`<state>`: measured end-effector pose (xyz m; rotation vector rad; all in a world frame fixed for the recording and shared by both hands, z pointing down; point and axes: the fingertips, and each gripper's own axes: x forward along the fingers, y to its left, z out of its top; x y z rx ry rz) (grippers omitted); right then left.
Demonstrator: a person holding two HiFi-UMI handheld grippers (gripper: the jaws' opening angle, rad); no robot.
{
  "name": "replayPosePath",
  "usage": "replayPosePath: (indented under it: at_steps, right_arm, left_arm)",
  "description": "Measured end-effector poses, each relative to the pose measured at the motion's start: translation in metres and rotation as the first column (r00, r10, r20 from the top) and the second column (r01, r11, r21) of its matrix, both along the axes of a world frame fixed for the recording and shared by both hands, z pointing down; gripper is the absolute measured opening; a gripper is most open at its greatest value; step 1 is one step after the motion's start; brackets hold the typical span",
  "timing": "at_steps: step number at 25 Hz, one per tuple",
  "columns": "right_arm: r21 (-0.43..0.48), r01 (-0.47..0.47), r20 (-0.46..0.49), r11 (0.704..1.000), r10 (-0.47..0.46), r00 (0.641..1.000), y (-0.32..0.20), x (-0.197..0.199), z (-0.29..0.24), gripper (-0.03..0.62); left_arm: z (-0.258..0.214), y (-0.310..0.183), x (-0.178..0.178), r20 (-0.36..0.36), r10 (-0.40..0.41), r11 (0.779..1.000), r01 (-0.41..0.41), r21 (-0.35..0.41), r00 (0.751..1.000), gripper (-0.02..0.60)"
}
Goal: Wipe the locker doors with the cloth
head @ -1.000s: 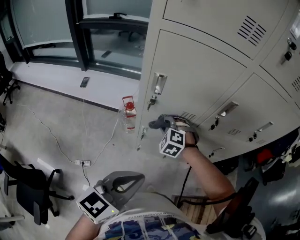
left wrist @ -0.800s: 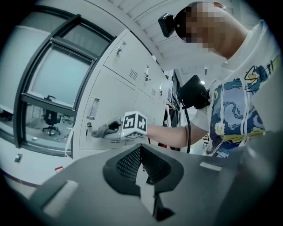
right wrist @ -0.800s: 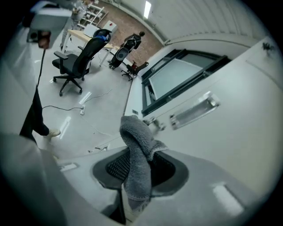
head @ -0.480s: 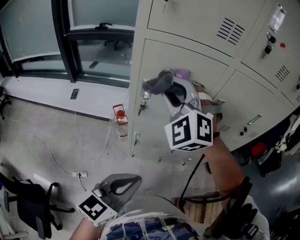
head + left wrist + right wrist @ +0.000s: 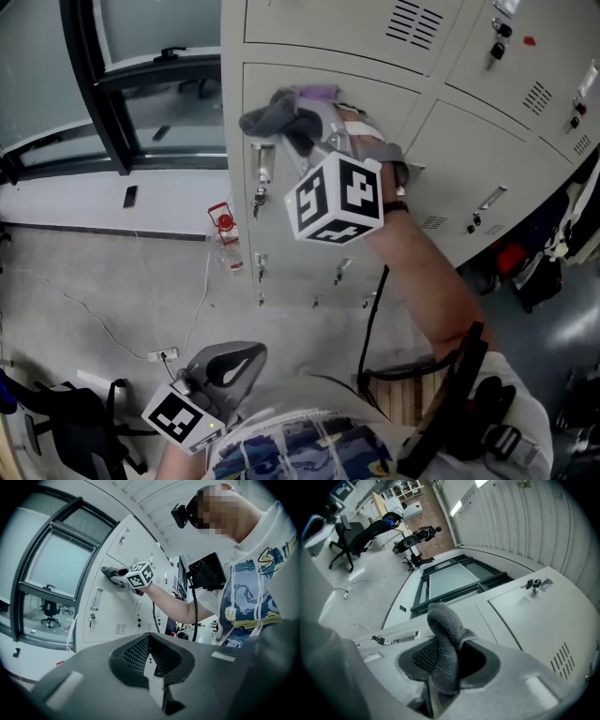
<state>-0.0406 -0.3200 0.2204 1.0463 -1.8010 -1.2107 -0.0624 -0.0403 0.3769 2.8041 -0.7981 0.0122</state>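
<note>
While the cloth (image 5: 444,644) is clamped between the right gripper's (image 5: 302,139) 2 jaws, only 1 bunched fold is caught, and the rest stands loose past the tips. It sits high at the left of the door (image 5: 286,248), seemingly pressed to the panel near its top edge, just above the handle (image 5: 263,161).

Most likely trouble, as I judge it: a downward stroke from this spot runs straight into the handle and the key lock (image 5: 257,199) under it. The loose fold could snag there and be dragged out of the grip, or the key could be knocked. A narrow pinch like this may also let the fabric roll back under pressure, so the hard jaw tips would scrape the paint instead of wiping it. Pushing hard near the hinge-free edge might rattle the door against its latch.

Low and near, by the person's torso, the left gripper (image 5: 230,366) hangs with its jaws together and nothing between them, so it gives no bracing. Far left on the floor stands a bottle (image 5: 223,225), clear of the stroke.
</note>
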Motion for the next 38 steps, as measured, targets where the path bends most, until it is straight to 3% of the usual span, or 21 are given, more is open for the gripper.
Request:
replayPosePath:
  at_steps: [10,26,29,36,38]
  right_arm:
    - [-0.145,-0.012,-0.058,0.989,0.004,0.998,0.001,0.005,0.085,0.115]
    - [-0.338,-0.036,-0.160,0.941,-0.019,0.987,0.002,0.009,0.217,0.114]
    - [-0.346,-0.031,-0.135,0.938,-0.017,0.991,0.001,0.009,0.227,0.114]
    - [-0.389,0.010,0.047,0.921,0.009,0.999,0.002,0.010,0.238,0.114]
    - [-0.414,0.010,0.058,0.910,0.016,0.998,0.003,0.011,0.251,0.114]
  left_arm:
    - [0.004,0.001,0.005,0.017,0.016,1.000,-0.016,-0.011,1.000,0.002]
    - [0.008,-0.005,0.011,0.023,0.006,1.000,-0.006,-0.028,1.000,0.002]
    - [0.009,-0.006,0.011,0.018,-0.001,0.999,0.002,-0.033,1.000,0.002]
    - [0.012,-0.008,0.010,0.018,-0.017,0.999,0.018,-0.043,1.000,0.002]
    - [0.013,-0.009,0.010,0.020,-0.022,0.999,0.023,-0.046,1.000,0.002]
